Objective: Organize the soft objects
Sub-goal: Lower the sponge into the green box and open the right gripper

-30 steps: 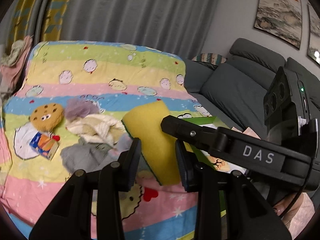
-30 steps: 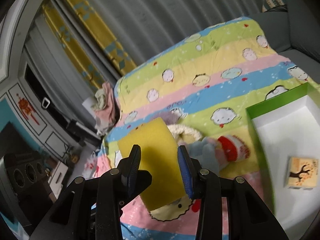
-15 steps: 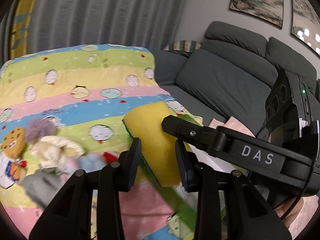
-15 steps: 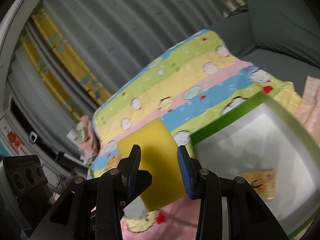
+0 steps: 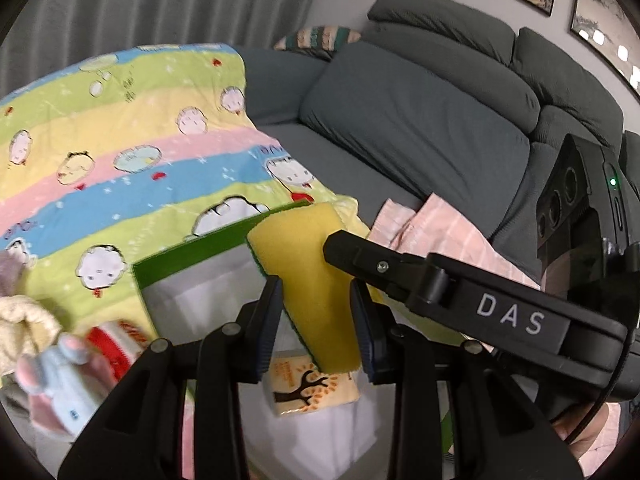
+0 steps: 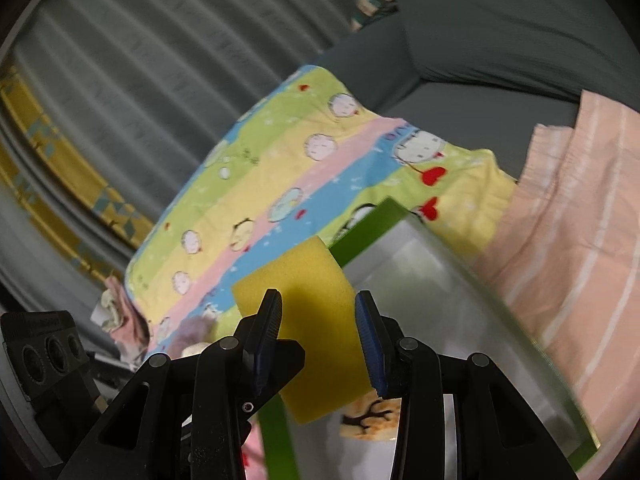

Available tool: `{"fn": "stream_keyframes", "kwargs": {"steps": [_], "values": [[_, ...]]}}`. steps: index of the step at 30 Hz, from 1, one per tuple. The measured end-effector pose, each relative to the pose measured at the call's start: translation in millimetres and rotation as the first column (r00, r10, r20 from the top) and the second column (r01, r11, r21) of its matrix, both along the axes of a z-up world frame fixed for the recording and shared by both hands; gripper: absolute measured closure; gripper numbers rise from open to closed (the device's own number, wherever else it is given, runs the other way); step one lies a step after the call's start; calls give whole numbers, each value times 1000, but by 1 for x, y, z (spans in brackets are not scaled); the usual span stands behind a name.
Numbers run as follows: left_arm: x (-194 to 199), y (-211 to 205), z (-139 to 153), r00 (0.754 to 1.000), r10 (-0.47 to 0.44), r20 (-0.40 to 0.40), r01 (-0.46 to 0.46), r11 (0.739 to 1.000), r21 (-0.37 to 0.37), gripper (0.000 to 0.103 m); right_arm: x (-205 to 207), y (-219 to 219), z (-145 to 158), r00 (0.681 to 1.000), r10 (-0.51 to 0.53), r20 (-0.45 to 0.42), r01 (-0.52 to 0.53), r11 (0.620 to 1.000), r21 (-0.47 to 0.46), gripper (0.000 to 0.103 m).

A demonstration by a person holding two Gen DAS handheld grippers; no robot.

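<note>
A yellow sponge (image 5: 308, 272) with a green underside hangs over the near left part of a white box with a green rim (image 5: 188, 248). My left gripper (image 5: 315, 284) is shut on the sponge, its blue pads pressing both sides. My right gripper (image 6: 317, 294) also grips the sponge (image 6: 308, 280), and one of its fingers (image 5: 360, 256) reaches in from the right in the left wrist view. Inside the box (image 6: 360, 228) lies a small beige pad with a tree print (image 5: 316, 392), partly hidden under the sponge.
Left of the box lie a red and white soft item (image 5: 108, 340), a blue and pink plush (image 5: 60, 380) and a cream cloth (image 5: 20, 320) on the striped cartoon blanket (image 5: 120, 140). A pink striped cloth (image 6: 580, 240) lies right of the box. A grey sofa (image 5: 420, 120) stands behind.
Both grippers have carried the sponge to the right, from above the pile of soft items to above the green-rimmed box. Both grips look unchanged.
</note>
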State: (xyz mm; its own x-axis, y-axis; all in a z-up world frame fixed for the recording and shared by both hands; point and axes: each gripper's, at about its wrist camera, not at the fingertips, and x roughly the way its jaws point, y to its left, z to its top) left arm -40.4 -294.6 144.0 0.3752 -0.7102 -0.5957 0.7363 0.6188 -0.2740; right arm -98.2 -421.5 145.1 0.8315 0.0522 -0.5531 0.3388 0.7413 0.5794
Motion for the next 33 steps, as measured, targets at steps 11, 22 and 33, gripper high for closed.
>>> {"fn": "stream_keyframes", "kwargs": {"steps": [11, 22, 33], "values": [[19, -33, -29, 993, -43, -109, 51, 996, 68, 72, 14, -23, -27, 992, -52, -119, 56, 998, 32, 62], [39, -48, -49, 984, -38, -172, 57, 992, 108, 72, 33, -37, -46, 980, -66, -189, 83, 993, 82, 62], [60, -58, -68, 963, -10, -268, 61, 981, 182, 72, 43, -40, -60, 963, -67, -262, 97, 990, 103, 62]]}}
